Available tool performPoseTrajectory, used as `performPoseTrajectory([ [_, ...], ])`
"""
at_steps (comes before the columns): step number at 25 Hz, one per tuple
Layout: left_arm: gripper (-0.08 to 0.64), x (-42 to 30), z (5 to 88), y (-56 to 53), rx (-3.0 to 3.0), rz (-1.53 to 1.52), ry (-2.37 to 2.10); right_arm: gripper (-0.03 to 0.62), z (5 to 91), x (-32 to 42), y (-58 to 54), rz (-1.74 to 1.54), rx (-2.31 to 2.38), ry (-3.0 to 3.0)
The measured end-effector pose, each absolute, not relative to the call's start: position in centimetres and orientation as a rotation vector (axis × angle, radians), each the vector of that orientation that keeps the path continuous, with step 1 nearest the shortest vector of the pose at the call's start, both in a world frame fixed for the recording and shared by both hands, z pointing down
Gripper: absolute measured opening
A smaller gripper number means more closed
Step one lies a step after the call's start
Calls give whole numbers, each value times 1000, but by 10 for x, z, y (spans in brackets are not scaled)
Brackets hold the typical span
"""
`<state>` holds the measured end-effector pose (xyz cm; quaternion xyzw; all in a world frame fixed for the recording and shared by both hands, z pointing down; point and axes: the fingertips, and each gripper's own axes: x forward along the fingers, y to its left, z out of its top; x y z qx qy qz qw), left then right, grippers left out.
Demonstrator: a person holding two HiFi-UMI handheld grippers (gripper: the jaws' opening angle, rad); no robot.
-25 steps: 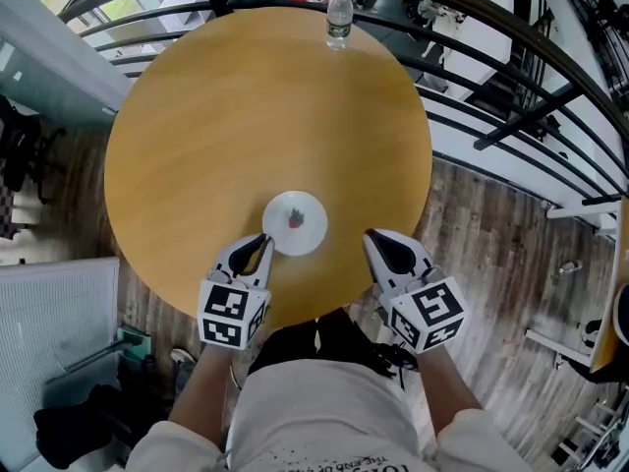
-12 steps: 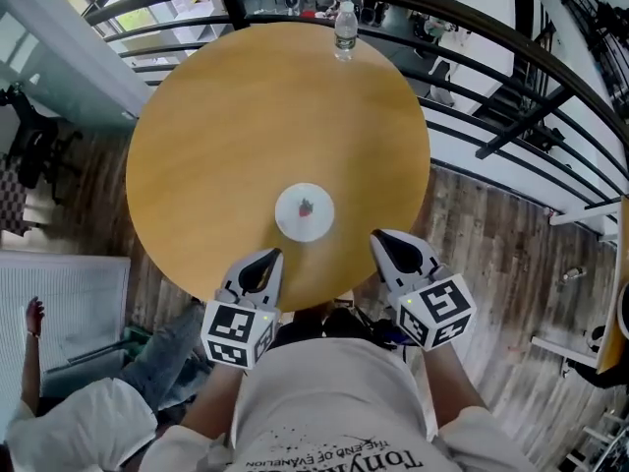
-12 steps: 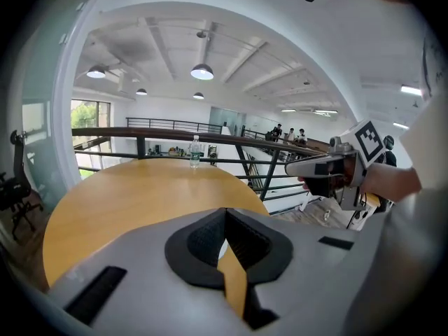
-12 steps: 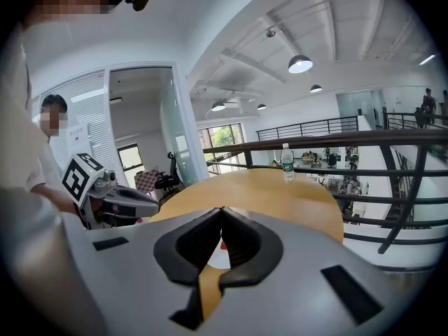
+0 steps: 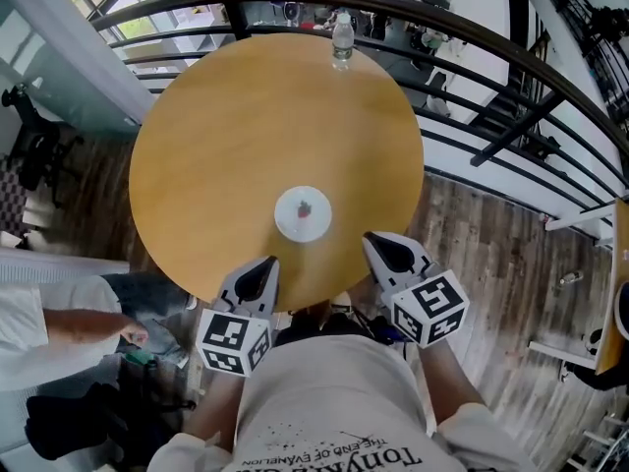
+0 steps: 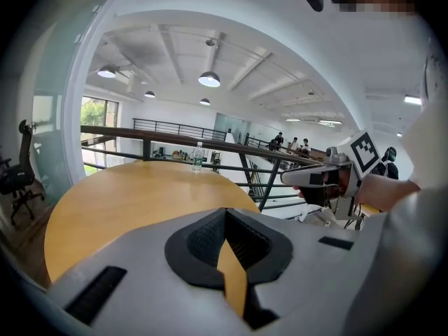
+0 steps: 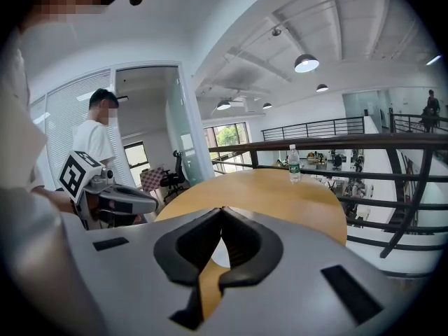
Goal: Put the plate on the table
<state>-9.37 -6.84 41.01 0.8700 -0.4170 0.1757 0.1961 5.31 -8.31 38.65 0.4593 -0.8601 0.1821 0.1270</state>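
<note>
A small white plate (image 5: 303, 213) with a red spot in its middle lies flat on the round wooden table (image 5: 246, 116), near the table's front edge. My left gripper (image 5: 266, 265) is shut and empty, just off the table's rim, below and left of the plate. Shut and empty as well, my right gripper (image 5: 372, 240) hangs at the rim to the plate's right. In the left gripper view the jaws (image 6: 225, 213) meet over the table top (image 6: 119, 194). A sliver of the plate (image 7: 219, 253) shows behind the closed right gripper (image 7: 222, 211).
A water bottle (image 5: 341, 33) stands at the table's far edge. A dark metal railing (image 5: 491, 62) curves round the far and right sides. A person in white (image 5: 54, 327) stands at the left, by a black office chair (image 5: 29, 141). Wood floor lies to the right.
My left gripper has drawn back from the plate's rim to off the table edge, and its jaws have closed. The plate stays on the table. A person has come in at the left.
</note>
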Motion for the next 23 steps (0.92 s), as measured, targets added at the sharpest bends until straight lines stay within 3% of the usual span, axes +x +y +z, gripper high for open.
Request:
performPoseTrajectory([
  [23,23,-106,400,-70,2434,477,-1194,25,375,40,-82,502,1286,-2509],
])
